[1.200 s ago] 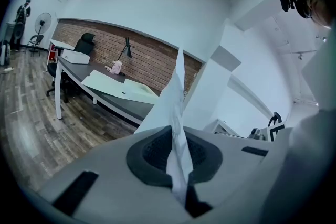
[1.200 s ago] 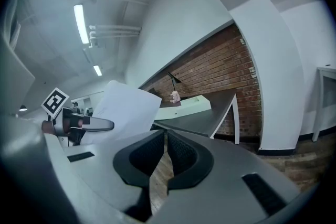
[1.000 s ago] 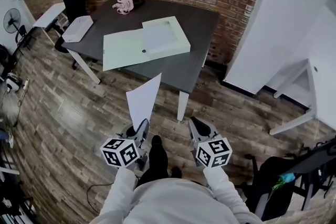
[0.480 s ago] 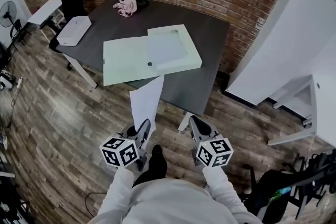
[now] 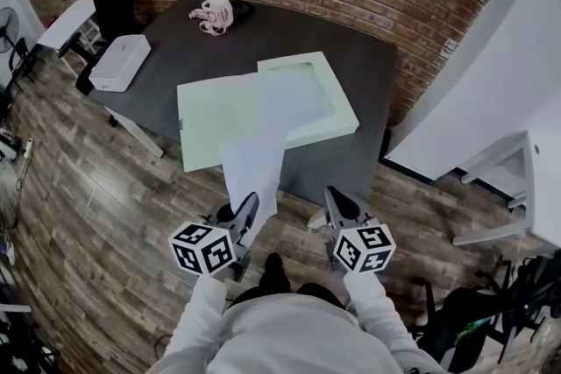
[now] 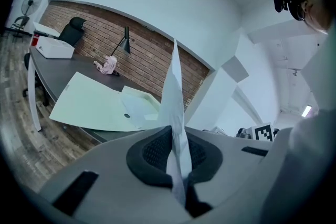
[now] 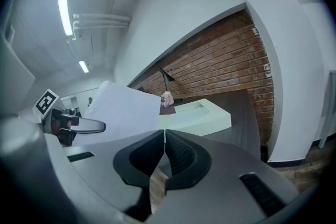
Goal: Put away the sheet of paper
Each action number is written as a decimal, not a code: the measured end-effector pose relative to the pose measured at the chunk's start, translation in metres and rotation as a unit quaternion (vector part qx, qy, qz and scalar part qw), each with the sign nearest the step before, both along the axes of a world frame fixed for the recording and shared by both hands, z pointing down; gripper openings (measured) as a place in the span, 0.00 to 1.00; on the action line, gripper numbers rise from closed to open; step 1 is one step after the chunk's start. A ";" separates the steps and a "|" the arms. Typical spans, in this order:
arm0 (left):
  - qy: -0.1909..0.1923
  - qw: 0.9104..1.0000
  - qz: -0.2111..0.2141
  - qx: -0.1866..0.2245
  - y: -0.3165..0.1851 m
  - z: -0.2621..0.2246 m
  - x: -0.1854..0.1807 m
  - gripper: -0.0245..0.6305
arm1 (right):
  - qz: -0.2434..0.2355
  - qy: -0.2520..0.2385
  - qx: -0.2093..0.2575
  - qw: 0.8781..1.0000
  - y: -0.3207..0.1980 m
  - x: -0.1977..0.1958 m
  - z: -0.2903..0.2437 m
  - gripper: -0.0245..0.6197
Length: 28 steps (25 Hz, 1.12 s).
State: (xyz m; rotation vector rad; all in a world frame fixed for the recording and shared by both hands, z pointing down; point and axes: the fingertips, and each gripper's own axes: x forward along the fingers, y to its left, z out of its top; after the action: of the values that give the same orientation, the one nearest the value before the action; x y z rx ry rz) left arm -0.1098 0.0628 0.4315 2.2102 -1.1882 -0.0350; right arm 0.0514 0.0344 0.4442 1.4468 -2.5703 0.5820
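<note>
Left gripper (image 5: 246,210): jaws pinching the lower edge of the sheet of paper (image 5: 254,171), which stands upright at the near edge of the table (image 5: 175,52). Right gripper (image 5: 338,204): jaws pressed together, empty, just off that edge. Pale green open box (image 5: 210,114) lies on the table

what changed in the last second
The person stepped toward the desk, carrying the sheet of paper forward until its top overlaps the open box file. The left gripper stays shut on the sheet; the right gripper is shut, empty.
</note>
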 end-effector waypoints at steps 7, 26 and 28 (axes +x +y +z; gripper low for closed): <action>0.003 1.000 0.009 0.000 -0.033 -0.001 -0.013 0.06 | 0.013 0.009 -0.006 1.000 -0.029 -0.004 0.003 0.08; -0.007 0.999 0.028 0.022 -0.123 -0.034 0.003 0.06 | 0.001 -0.004 -0.006 1.000 -0.122 0.022 0.004 0.08; -0.009 0.999 0.032 0.030 -0.135 -0.045 0.005 0.06 | -0.002 -0.008 -0.005 1.000 -0.131 0.025 0.002 0.08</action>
State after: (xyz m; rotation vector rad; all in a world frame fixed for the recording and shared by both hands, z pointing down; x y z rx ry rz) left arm -0.1045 -0.0722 0.3863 2.3039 -1.1386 -0.0253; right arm 0.0768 -0.0962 0.4463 1.4393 -2.5788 0.6065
